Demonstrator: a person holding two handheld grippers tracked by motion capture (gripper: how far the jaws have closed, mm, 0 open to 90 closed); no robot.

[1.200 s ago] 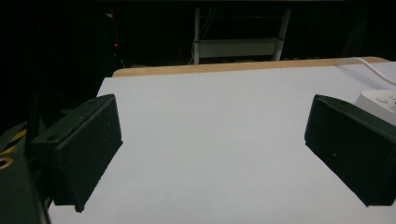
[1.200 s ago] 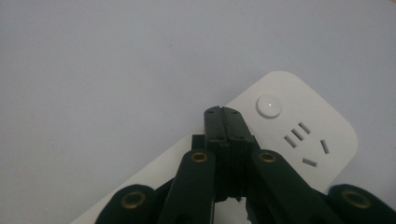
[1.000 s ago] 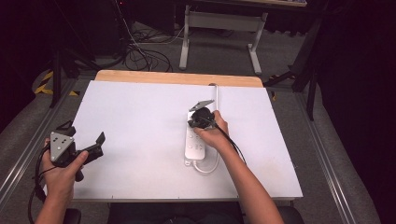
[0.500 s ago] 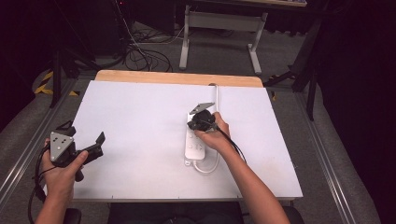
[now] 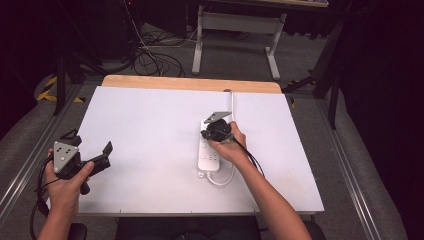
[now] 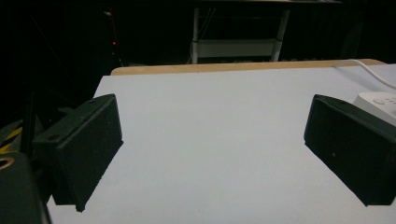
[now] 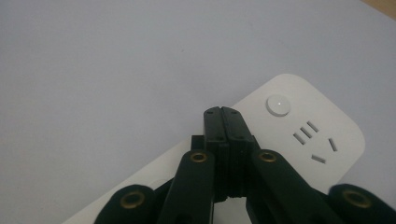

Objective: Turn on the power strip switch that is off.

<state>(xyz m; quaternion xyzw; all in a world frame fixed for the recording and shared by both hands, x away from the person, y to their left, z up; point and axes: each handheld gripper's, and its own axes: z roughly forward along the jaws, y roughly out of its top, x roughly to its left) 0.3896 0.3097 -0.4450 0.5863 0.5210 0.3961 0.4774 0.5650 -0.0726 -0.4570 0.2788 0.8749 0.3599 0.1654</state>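
Left gripper [image 5: 92, 159], table's 8 o'clock edge: jaws spread wide, nothing between. Right gripper [image 7: 227, 122], centre-right: jaws pressed together over the white power strip [image 5: 209, 150], apparently gripping nothing. Strip's cable [image 5: 231, 100] runs toward 12 o'clock across the table [image 5: 150, 125].

Lab or recording workspace, white counter [image 5: 150, 125] with a wooden far edge, dark surroundings, grey carpeted floor [image 5: 380, 165], tangled black cables [image 5: 150, 55] behind, metal-legged bench frame [image 5: 235, 30], yellow-black hazard tape [image 5: 47, 87] on the floor
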